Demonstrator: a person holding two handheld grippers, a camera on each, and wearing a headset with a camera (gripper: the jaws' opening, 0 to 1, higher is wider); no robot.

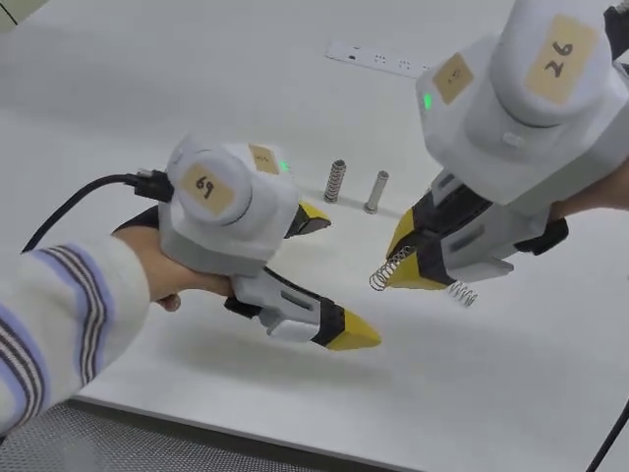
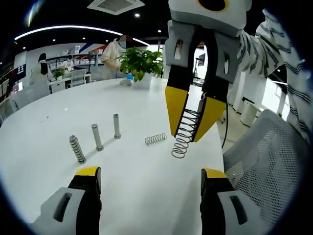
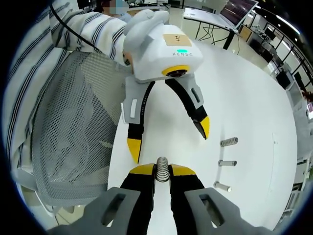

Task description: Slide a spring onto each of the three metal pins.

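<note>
My right gripper [image 1: 401, 258] hangs over the white table [image 1: 197, 98], shut on a small steel spring [image 1: 385, 270] that sticks out of its yellow tips. In the right gripper view the same spring [image 3: 163, 164] sits pinched between the jaws. My left gripper [image 1: 334, 275] is lower and to the left, open and empty, and its view shows the right gripper [image 2: 190, 115] and the held spring [image 2: 183, 134] close ahead. Beyond stand a pin wearing a spring [image 2: 77, 149] and two bare pins [image 2: 97, 137] [image 2: 117, 126]. A loose spring [image 2: 155, 139] lies on the table.
A white power strip [image 1: 383, 59] lies at the far side of the table. A potted plant [image 2: 141, 61] stands at its far end, with people beyond. A grey mesh chair [image 2: 266, 147] is beside the table's edge. A black cable [image 1: 69, 206] trails from the left gripper.
</note>
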